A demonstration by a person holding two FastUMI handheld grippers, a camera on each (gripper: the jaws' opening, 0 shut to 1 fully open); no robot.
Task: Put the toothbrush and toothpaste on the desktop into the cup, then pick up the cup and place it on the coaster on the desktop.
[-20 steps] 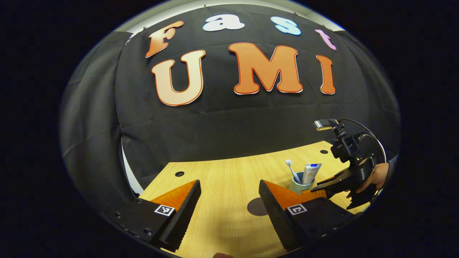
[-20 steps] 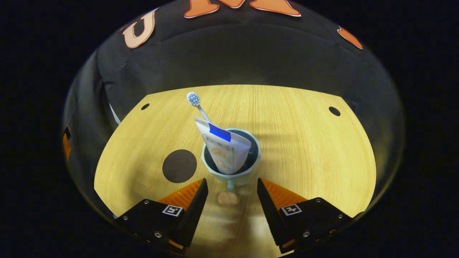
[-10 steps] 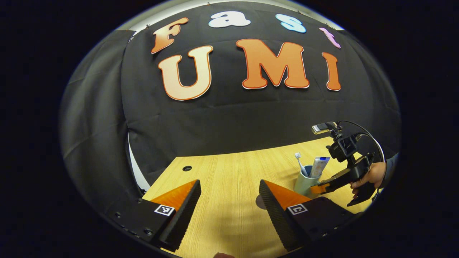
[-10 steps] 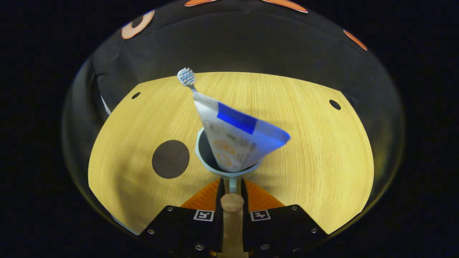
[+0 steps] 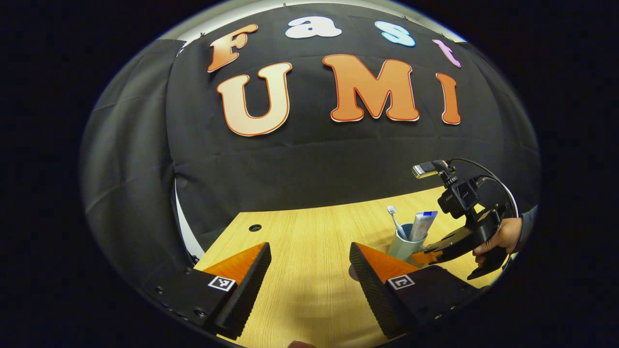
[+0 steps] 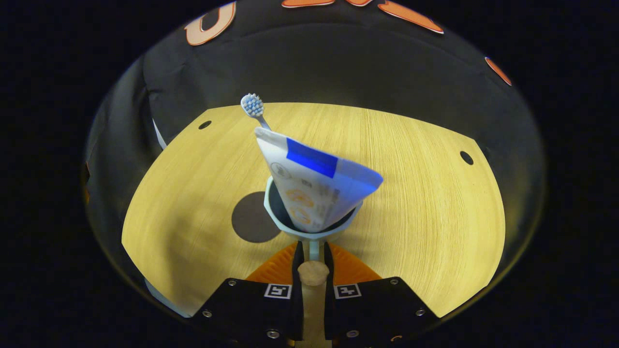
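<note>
A pale green cup (image 6: pixel 290 227) holds a white-and-blue toothpaste tube (image 6: pixel 316 186) and a toothbrush (image 6: pixel 252 105) whose head sticks up at the far left. My right gripper (image 6: pixel 313 256) is shut on the cup's handle, which ends in a wooden knob (image 6: pixel 313 272). The dark round coaster (image 6: pixel 249 224) lies just left of the cup, partly hidden by its rim. In the left gripper view the cup (image 5: pixel 400 245) sits at the right with the right gripper (image 5: pixel 435 251) on it, held by a hand (image 5: pixel 500 237). My left gripper (image 5: pixel 309 266) stands open over bare wood.
The wooden table (image 6: pixel 411 193) has small round holes at the far left (image 6: pixel 205 124) and far right (image 6: pixel 466 157). Black cloth walls close the back and sides. A camera and cable (image 5: pixel 459 193) ride above the right gripper.
One second ago the right gripper stood open before the handle; it has shut on it. Since then the cup has moved left, and now overlaps the coaster's edge.
</note>
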